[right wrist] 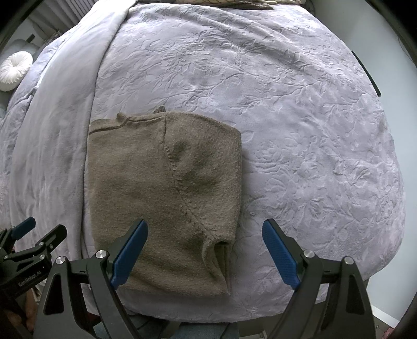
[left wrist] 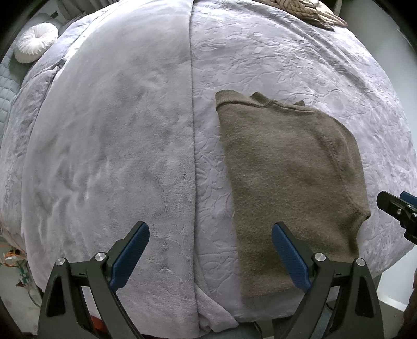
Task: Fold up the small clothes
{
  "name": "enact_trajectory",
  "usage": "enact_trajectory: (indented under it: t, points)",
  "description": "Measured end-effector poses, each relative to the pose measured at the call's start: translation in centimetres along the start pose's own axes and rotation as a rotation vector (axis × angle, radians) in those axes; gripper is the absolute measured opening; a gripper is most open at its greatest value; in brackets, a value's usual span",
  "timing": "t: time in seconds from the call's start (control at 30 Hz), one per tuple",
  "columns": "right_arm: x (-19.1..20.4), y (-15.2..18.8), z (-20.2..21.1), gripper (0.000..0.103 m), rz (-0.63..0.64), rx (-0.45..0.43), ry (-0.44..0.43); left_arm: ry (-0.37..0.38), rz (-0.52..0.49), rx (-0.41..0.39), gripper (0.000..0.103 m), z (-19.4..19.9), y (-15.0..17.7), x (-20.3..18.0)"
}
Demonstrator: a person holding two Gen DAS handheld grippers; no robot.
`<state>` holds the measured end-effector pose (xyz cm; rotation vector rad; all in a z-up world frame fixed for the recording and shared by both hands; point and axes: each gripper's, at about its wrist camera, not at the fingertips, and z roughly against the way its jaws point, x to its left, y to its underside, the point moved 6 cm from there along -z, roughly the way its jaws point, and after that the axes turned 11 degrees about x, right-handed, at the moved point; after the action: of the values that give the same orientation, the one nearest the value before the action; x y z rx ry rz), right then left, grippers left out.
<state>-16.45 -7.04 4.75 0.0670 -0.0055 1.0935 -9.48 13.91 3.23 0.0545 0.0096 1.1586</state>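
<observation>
Two tools hover above a bed, each seen from its own wrist camera, and both have their blue-padded fingers spread wide apart with nothing between them. The left tool point(left wrist: 210, 256) sits over the near edge of the bed; its right finger overlaps the near corner of a sweater in the picture, though contact cannot be judged. The right tool point(right wrist: 205, 253) hangs over the same near edge, its left finger over the sweater's lower part and its right finger over bare blanket.

The sweater point(left wrist: 289, 180) is an olive-brown knit, lying flat and already folded into a rough rectangle on the bed's near half. Its ribbed neckline faces away from the cameras, and one sleeve is folded across the body, with the cuff opening point(right wrist: 221, 250) showing toward the near right corner. A stitched seam runs diagonally across the top layer.

The bed is covered by a lilac blanket point(right wrist: 299, 117) embossed with a leaf pattern. A smoother plush part point(left wrist: 112, 146) lies to the left of the sweater. A round white pleated cushion point(left wrist: 35, 41) rests at the far left. A tan knitted item point(left wrist: 307, 10) lies at the far edge, well apart from the sweater.
</observation>
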Motion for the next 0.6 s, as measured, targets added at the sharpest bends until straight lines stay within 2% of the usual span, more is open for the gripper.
enact_trajectory:
  t: [0.6]
  points:
    - [0.02, 0.06, 0.08, 0.091, -0.001, 0.0, 0.0, -0.004, 0.003, 0.0, 0.096, 0.09, 0.07, -0.04]
